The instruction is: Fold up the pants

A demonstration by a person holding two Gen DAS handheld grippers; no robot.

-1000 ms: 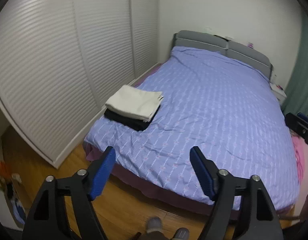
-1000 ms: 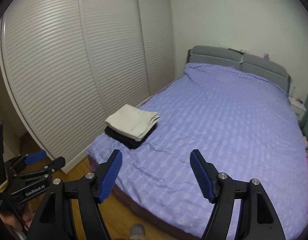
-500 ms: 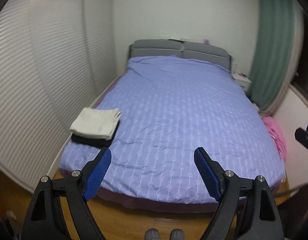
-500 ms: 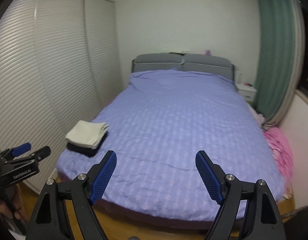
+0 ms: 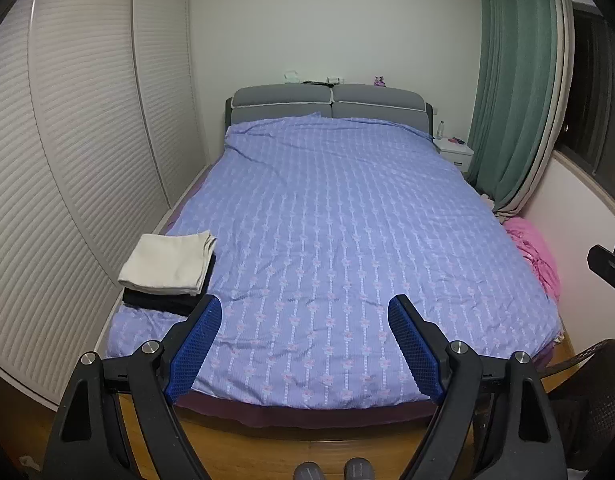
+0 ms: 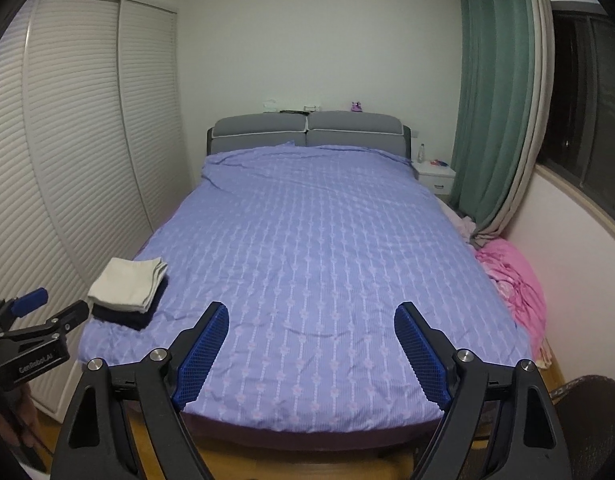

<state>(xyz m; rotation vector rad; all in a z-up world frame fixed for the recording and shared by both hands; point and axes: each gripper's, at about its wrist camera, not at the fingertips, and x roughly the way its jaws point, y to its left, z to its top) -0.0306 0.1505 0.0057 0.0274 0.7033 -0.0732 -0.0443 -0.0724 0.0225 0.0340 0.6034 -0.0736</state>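
A folded cream garment (image 5: 169, 262) lies on a folded black garment (image 5: 159, 300) at the near left corner of the bed (image 5: 347, 220); the stack also shows in the right wrist view, cream piece (image 6: 127, 282) on black piece (image 6: 129, 314). My left gripper (image 5: 305, 320) is open and empty above the bed's foot edge. My right gripper (image 6: 311, 324) is open and empty, also at the foot. The left gripper shows at the left of the right wrist view (image 6: 27, 320). No unfolded pants are in view.
A pink cloth heap (image 6: 515, 284) lies by the bed's right side below green curtains (image 6: 495, 100). White slatted wardrobe doors (image 5: 67, 160) line the left. A nightstand (image 6: 433, 178) stands by the grey headboard (image 5: 327, 108). A dark wicker chair (image 5: 587, 396) is at the lower right.
Both cameras have swung right and backed away from the bed's left corner, so the whole bed, curtains and pink heap now show. Both grippers stay open.
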